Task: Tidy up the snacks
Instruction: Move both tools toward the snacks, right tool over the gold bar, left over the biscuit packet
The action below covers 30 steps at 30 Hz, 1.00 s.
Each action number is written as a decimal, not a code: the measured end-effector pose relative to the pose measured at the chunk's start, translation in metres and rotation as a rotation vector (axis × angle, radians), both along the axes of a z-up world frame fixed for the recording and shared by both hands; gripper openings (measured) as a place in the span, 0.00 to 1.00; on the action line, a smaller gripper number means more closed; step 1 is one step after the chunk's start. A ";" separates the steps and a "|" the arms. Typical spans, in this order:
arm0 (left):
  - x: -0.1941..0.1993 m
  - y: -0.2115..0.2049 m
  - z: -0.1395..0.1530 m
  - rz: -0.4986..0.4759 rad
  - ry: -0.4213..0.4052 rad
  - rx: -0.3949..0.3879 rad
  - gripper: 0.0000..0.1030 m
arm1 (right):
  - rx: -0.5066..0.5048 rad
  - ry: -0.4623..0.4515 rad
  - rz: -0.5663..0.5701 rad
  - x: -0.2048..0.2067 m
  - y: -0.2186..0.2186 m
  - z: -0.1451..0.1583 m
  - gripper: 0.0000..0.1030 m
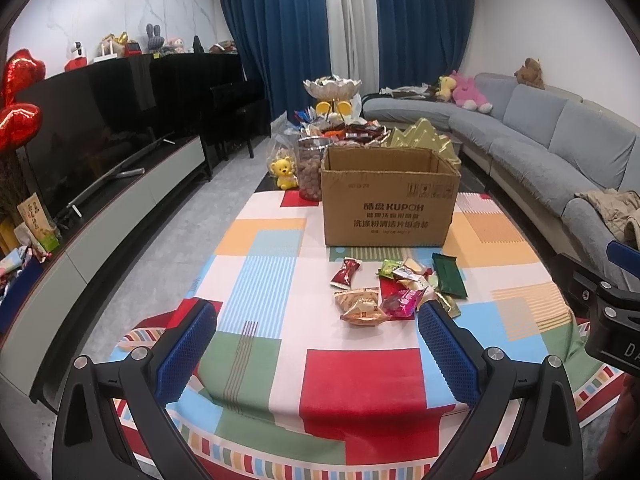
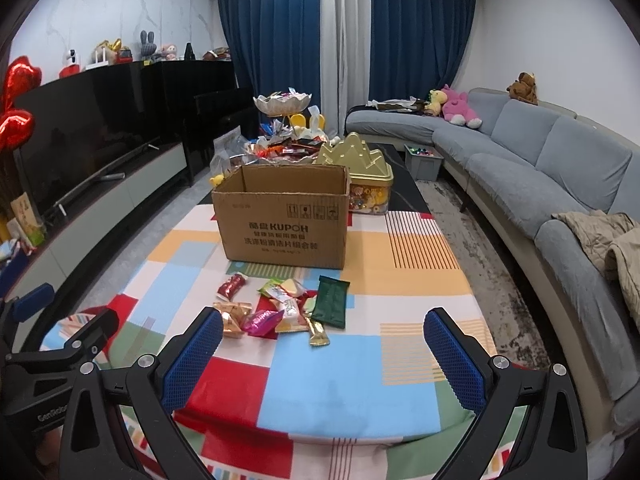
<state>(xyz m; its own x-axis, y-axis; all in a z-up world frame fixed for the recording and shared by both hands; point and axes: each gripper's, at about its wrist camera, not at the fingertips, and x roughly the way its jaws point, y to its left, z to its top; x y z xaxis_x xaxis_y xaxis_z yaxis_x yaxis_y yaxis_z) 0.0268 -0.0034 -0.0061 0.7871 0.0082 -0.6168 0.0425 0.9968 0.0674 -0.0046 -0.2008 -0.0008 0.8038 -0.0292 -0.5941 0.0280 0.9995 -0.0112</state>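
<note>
A pile of wrapped snacks (image 1: 396, 290) lies on the checked tablecloth (image 1: 352, 376), in front of an open cardboard box (image 1: 390, 200). The pile includes a red candy (image 1: 345, 273) and a dark green packet (image 1: 450, 275). My left gripper (image 1: 318, 346) is open and empty, held low over the near table edge, short of the pile. My right gripper (image 2: 324, 354) is open and empty, also short of the snacks (image 2: 280, 308). The box (image 2: 282, 220) and the green packet (image 2: 330, 300) show in the right wrist view too.
Behind the box stand a jar of nuts (image 1: 309, 168), a yellow lion toy (image 1: 283, 172), a gold tin (image 2: 366, 176) and a tiered snack stand (image 1: 332, 92). A grey sofa (image 2: 540, 168) runs along the right, a TV unit (image 1: 120, 184) along the left.
</note>
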 end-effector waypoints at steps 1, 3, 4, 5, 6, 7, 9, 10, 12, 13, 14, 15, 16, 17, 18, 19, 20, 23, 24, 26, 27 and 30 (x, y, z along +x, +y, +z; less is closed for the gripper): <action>0.003 -0.001 -0.002 0.000 0.005 0.001 1.00 | -0.005 0.002 0.002 0.002 0.001 -0.001 0.99; 0.007 -0.001 -0.004 0.003 0.014 0.001 1.00 | -0.012 0.008 0.004 0.007 0.001 -0.004 0.99; 0.009 -0.001 -0.005 0.003 0.019 0.001 1.00 | -0.010 0.016 0.007 0.010 0.001 -0.006 0.99; 0.011 -0.001 -0.006 0.003 0.022 0.002 1.00 | -0.008 0.020 0.009 0.012 0.001 -0.007 0.99; 0.014 -0.002 -0.007 0.003 0.025 0.003 1.00 | -0.008 0.024 0.012 0.016 0.002 -0.009 0.99; 0.016 -0.002 -0.008 0.002 0.027 0.004 1.00 | -0.009 0.026 0.012 0.018 0.002 -0.010 0.99; 0.022 -0.003 -0.010 -0.001 0.036 0.004 1.00 | -0.011 0.034 0.013 0.023 0.002 -0.013 0.99; 0.024 -0.004 -0.011 -0.001 0.040 0.005 1.00 | -0.010 0.038 0.012 0.025 0.002 -0.014 0.99; 0.030 -0.005 -0.013 -0.001 0.048 0.006 1.00 | -0.011 0.044 0.012 0.029 0.000 -0.016 0.99; 0.032 -0.005 -0.013 -0.001 0.050 0.007 1.00 | -0.014 0.050 0.010 0.033 0.000 -0.018 0.99; 0.036 -0.005 -0.014 -0.001 0.054 0.007 1.00 | -0.014 0.053 0.008 0.036 -0.001 -0.019 0.99; 0.039 -0.006 -0.015 -0.003 0.057 0.008 1.00 | -0.014 0.055 0.006 0.038 -0.001 -0.020 0.99; 0.041 -0.007 -0.016 -0.006 0.060 0.010 1.00 | -0.014 0.056 0.006 0.040 -0.002 -0.021 0.99; 0.044 -0.008 -0.016 -0.009 0.064 0.012 1.00 | -0.012 0.059 0.006 0.043 -0.003 -0.022 0.99; 0.047 -0.008 -0.016 -0.013 0.067 0.014 1.00 | -0.010 0.061 0.004 0.047 -0.003 -0.023 0.99; 0.050 -0.009 -0.017 -0.015 0.067 0.017 1.00 | -0.008 0.062 0.004 0.049 -0.003 -0.023 0.99; 0.053 -0.009 -0.017 -0.015 0.068 0.021 1.00 | -0.004 0.064 0.004 0.053 -0.003 -0.024 0.99; 0.063 -0.007 -0.022 -0.010 0.087 0.014 1.00 | -0.012 0.073 0.010 0.062 -0.002 -0.028 0.99; 0.066 -0.007 -0.024 -0.007 0.094 0.010 1.00 | -0.019 0.078 0.013 0.065 -0.001 -0.031 0.99; 0.073 -0.008 -0.030 -0.005 0.108 0.005 1.00 | -0.025 0.088 0.019 0.069 -0.002 -0.034 0.99; 0.075 -0.010 -0.033 -0.006 0.113 0.005 1.00 | -0.027 0.094 0.022 0.071 -0.002 -0.036 0.99; 0.083 -0.014 -0.040 -0.011 0.130 0.007 1.00 | -0.032 0.114 0.026 0.078 -0.004 -0.043 0.99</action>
<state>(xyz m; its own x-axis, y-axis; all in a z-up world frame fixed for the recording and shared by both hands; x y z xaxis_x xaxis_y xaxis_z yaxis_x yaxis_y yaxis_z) 0.1098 -0.0170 -0.0463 0.7008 0.0045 -0.7133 0.0625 0.9958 0.0676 0.0732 -0.2049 -0.0435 0.7319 -0.0291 -0.6808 -0.0016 0.9990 -0.0444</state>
